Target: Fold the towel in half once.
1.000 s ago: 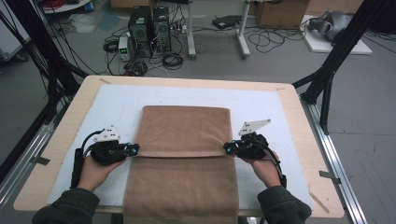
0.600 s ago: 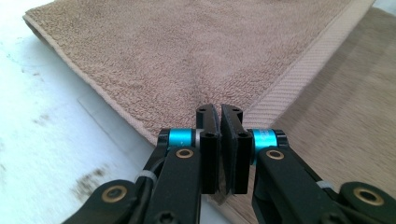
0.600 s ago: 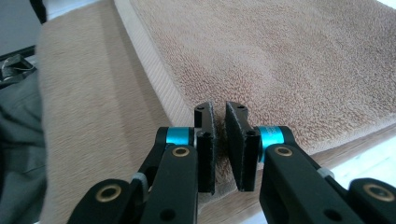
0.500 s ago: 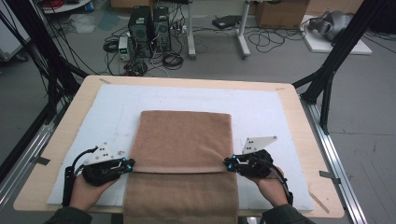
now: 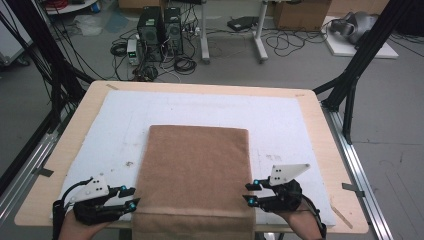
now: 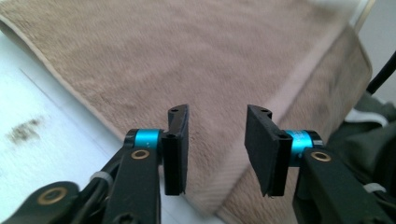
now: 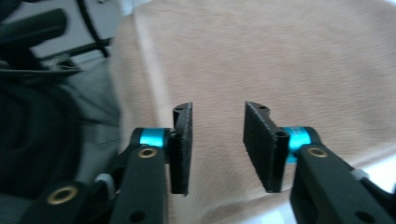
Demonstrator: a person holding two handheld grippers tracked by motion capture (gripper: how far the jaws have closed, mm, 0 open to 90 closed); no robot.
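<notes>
Wooden table (image 5: 320, 150) carries a white mat (image 5: 280, 125) over most of its top. Brown towel (image 5: 195, 175) lies flat on the mat, centred, folded; its near end hangs over the table's near edge. A hem band runs across it near that edge.

Floor beyond the table is cluttered: two black computer towers (image 5: 160, 27) with cable tangles, grey desk legs (image 5: 232, 40), a white board with a grey object (image 5: 357, 32) at far right. Black frame struts (image 5: 360, 75) rise at both sides of the table; metal rails (image 5: 360, 175) run along its edges. Nothing lies on the mat between towel and tools.

Left tool (image 5: 129, 197) sits at the towel's near left edge, jaws pointing in toward the cloth, tips at or just over the border. In the left gripper view (image 6: 217, 149) its jaws stand apart and have just been opening; only towel surface behind the gap, nothing pinched.

Right tool (image 5: 250, 192) mirrors it at the near right edge, tips just beside the towel's border. In the right gripper view (image 7: 217, 147) jaws are likewise parted, just been opening, nothing between the pads, towel below.

Small dark stain on the mat (image 5: 129, 163) left of the towel. Tape strips (image 5: 44, 172) on the table edges.
</notes>
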